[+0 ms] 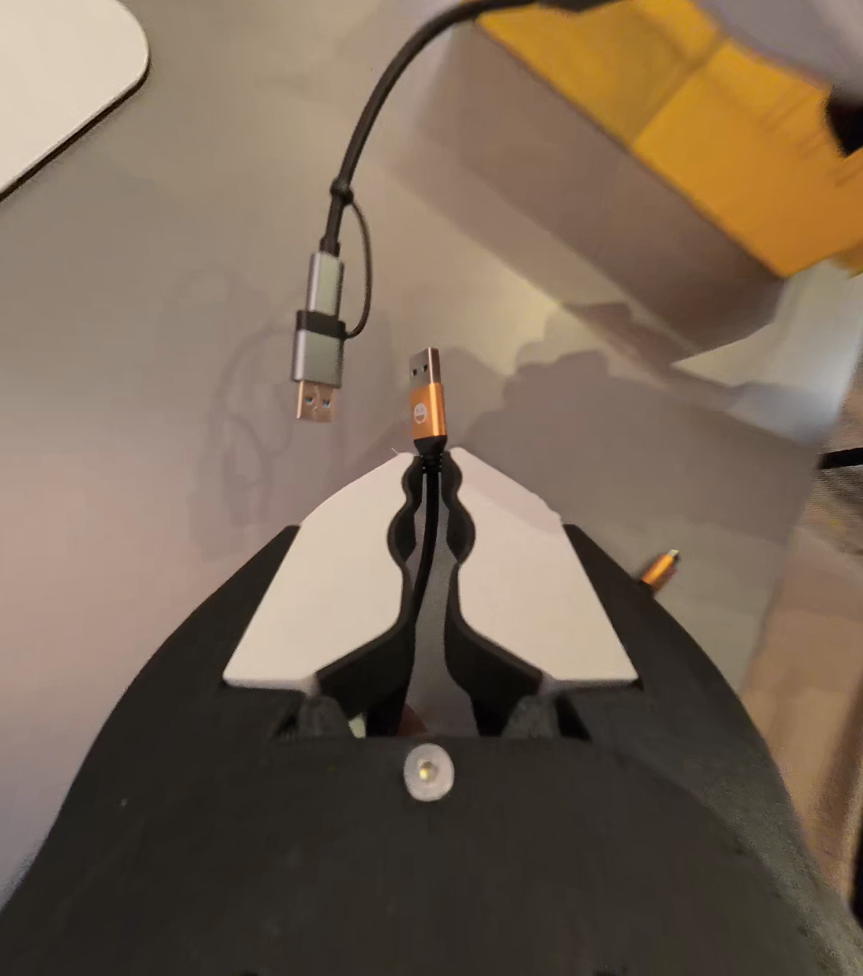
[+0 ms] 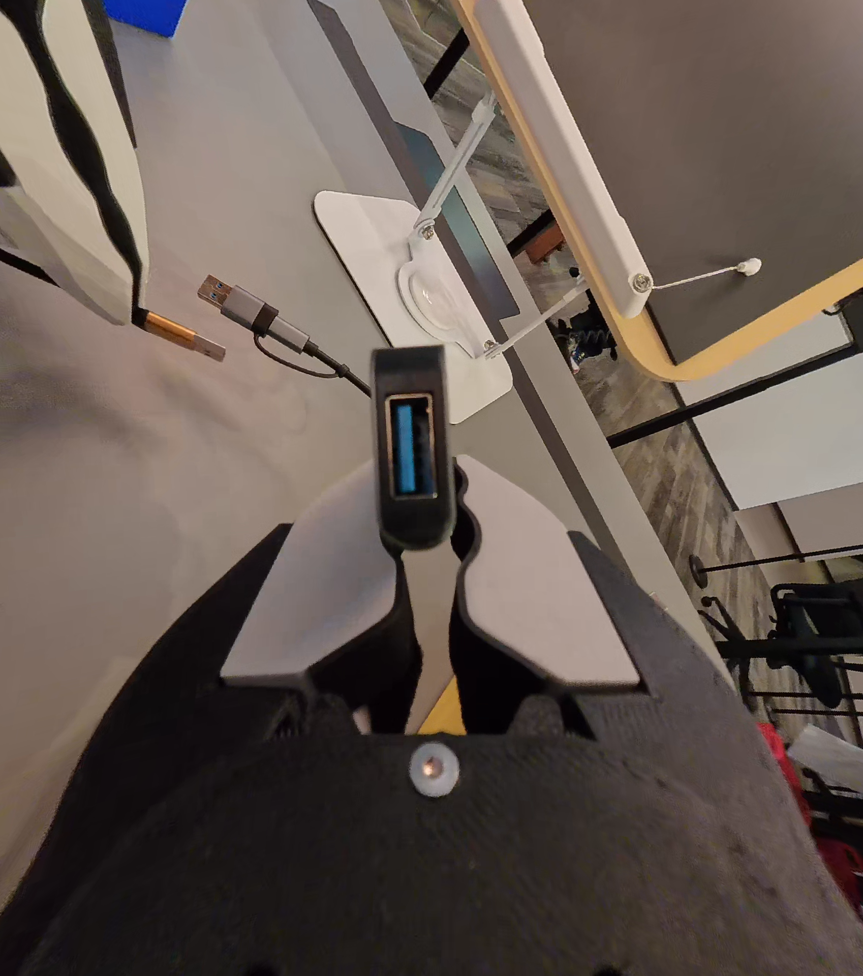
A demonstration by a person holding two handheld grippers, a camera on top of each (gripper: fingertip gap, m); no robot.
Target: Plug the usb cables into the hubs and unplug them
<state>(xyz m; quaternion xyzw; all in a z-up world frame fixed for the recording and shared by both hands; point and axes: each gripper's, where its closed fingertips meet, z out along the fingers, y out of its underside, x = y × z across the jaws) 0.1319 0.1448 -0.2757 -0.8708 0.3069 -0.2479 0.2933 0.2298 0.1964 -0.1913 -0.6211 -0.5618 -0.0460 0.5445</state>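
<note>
**Lining the orange plug up with the hub's blue port**

My left claw (image 1: 432, 457) is pressed together on the black cable just behind the orange USB plug (image 1: 427, 396), so the metal tip sticks out ahead of the fingertips, clear of the bench (image 1: 75, 475). My right claw (image 2: 421, 507) is pinching the black hub (image 2: 411, 449) by its lower end, one blue port (image 2: 409, 449) facing straight back at the camera. The hub's own lead ends in a grey adapter plug (image 1: 316, 343), which hangs in the air just beside the orange plug in the left wrist view; the right wrist view shows the two near each other, apart.

I judge the step to be mating the orange plug with a hub port. To do it well I would first swing the plug away from the dangling grey adapter so the two do not snag. Then I would turn the hub until a port faces the plug's tip, match the flat of the plug to the long side of the slot, and push straight along the plug's axis. Since I grip cable, not shell, the plug may bend aside under load, so a slow push is wise.

I cannot tell from here whether the hub has further ports along its sides.
</note>
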